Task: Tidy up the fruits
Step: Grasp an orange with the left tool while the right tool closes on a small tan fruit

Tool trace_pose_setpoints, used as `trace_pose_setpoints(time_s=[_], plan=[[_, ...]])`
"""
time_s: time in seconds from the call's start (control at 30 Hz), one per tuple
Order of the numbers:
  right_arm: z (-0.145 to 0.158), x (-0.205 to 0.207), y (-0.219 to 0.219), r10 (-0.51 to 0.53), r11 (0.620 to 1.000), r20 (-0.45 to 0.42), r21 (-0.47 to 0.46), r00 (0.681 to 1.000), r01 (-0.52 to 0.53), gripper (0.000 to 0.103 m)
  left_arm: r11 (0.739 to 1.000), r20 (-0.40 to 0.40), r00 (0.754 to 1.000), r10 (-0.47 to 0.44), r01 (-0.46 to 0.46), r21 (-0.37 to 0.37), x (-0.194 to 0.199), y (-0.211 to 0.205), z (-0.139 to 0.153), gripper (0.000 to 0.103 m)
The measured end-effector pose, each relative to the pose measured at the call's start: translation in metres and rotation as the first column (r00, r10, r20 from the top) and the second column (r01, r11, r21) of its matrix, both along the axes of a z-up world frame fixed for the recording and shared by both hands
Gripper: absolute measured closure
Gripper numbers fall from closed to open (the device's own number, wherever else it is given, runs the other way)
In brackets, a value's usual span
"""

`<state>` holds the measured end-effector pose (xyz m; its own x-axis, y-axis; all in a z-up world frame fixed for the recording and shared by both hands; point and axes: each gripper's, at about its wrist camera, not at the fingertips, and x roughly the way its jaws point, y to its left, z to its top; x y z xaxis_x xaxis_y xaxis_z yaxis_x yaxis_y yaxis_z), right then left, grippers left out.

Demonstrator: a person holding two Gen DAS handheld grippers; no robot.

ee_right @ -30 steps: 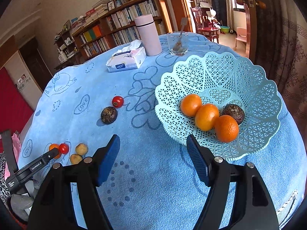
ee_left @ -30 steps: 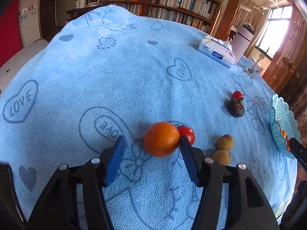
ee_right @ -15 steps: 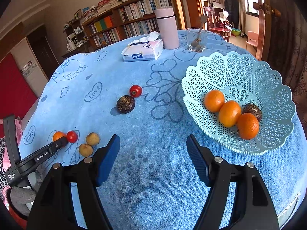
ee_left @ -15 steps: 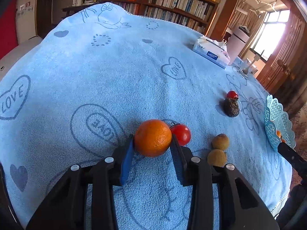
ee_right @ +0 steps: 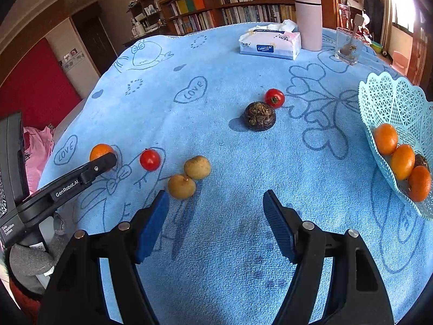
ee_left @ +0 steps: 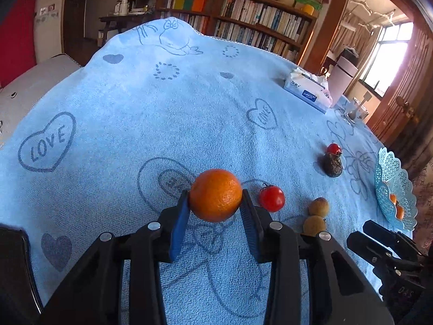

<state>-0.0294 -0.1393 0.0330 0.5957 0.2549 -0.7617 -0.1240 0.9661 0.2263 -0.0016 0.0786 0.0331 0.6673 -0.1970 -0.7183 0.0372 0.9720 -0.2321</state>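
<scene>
My left gripper (ee_left: 215, 205) has just closed on an orange (ee_left: 215, 195), blue pads pressed to either side, above the blue-clothed tabletop (ee_left: 162, 108). A tomato (ee_left: 272, 198) sits just right of it, two brown fruits (ee_right: 189, 178) beyond. My right gripper (ee_right: 216, 214) hangs open, empty, beside those two fruits, the basket (ee_right: 392, 100) of oranges far right.

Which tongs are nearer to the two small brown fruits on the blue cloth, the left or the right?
Right. The right tongs stand open just before the brown fruits, one pad beside them. The left tongs grip the orange farther off.
</scene>
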Motion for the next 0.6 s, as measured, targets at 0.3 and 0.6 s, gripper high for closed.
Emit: trace_pose_setpoints(time_s=[0.3,0.6], plan=[[-0.012,0.016,0.040,0.092,0.995,-0.024,-0.045,0.995,-0.093,0.045,1.000,0.011,1.000,0.018,-0.018,-0.010,-0.003,0.012,0.006,0.065],[-0.025,0.030,0.054,0.095,0.990,-0.051,-0.105,0.994,-0.099,0.069,1.000,0.010,1.000,0.017,-0.017,-0.014,-0.003,0.013,0.006,0.065]])
